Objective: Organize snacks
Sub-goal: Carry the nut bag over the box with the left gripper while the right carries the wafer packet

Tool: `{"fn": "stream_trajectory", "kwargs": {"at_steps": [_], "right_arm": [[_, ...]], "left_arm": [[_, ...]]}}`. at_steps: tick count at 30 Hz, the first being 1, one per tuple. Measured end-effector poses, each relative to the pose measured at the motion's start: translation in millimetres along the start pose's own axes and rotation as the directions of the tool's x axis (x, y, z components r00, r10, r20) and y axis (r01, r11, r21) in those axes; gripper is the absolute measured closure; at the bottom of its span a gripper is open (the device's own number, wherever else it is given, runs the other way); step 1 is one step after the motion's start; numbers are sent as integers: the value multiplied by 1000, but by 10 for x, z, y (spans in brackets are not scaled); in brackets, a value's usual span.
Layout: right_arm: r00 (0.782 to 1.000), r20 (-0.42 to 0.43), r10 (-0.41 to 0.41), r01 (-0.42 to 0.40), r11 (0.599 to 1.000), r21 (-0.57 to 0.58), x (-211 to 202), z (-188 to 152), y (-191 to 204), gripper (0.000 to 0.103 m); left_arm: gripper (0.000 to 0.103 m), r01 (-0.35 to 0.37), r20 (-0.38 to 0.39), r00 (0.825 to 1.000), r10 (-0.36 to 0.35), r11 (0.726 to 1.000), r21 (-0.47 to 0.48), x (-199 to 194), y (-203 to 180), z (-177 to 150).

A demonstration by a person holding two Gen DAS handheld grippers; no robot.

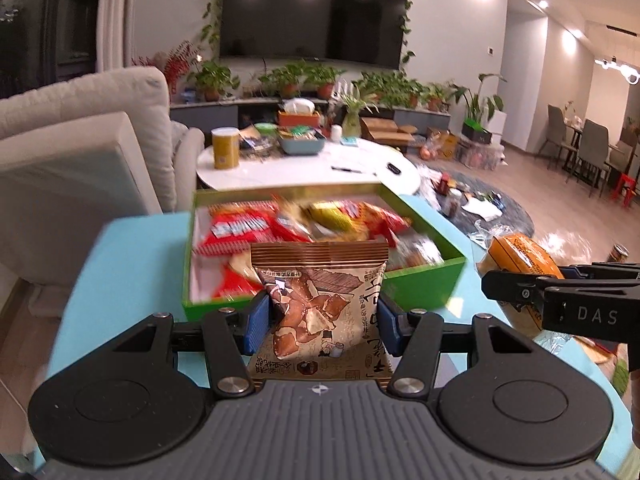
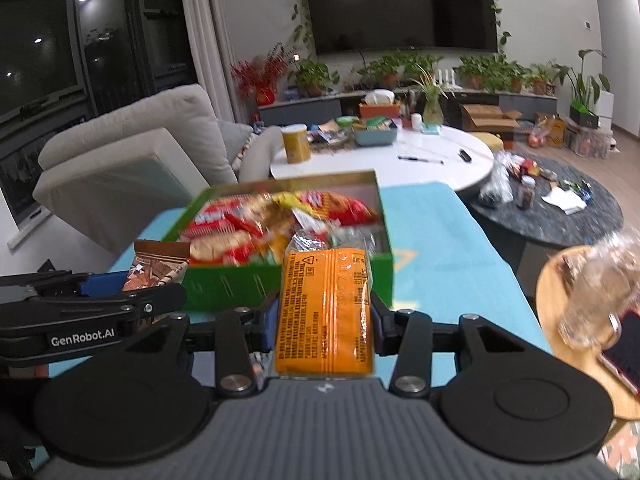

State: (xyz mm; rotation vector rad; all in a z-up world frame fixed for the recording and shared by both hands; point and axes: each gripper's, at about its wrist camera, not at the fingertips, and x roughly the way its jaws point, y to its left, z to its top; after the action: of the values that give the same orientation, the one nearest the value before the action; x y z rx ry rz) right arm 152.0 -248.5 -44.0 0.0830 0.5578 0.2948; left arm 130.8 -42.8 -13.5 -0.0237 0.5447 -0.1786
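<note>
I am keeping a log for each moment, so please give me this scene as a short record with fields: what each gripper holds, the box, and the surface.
left gripper: shut on brown snack packet, held upright before the box
right gripper: shut on orange snack packet, also near the box
green box: open, already holding red and yellow snack packets
surface: blue table under the box
step left: neither held packet is inside the box yet

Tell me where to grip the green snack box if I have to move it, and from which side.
Grip the green box by its near wall, coming from the near side; it is open-topped, so one finger goes inside. Snacks crowd it, so the fit is uncertain.
</note>
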Motion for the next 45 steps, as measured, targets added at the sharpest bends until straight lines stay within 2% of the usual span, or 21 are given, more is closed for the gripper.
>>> {"fn": "stream_trajectory", "kwargs": {"at_steps": [7, 19, 30, 45], "right_arm": [[999, 35, 25, -25, 1000, 13, 196, 201, 36, 36], [994, 77, 72, -75, 996, 45, 534, 560, 77, 36], [992, 53, 117, -121, 991, 63, 896, 670, 148, 36], [991, 18, 135, -136, 989, 61, 1117, 676, 245, 36]], "left_arm": [[51, -25, 32, 999, 25, 1000, 4, 99, 134, 217], [51, -67, 39, 997, 67, 998, 0, 476, 269, 515], [51, -100, 14, 995, 100, 995, -5, 809, 436, 573], [51, -92, 6, 996, 92, 996, 4, 905, 414, 555]]}}
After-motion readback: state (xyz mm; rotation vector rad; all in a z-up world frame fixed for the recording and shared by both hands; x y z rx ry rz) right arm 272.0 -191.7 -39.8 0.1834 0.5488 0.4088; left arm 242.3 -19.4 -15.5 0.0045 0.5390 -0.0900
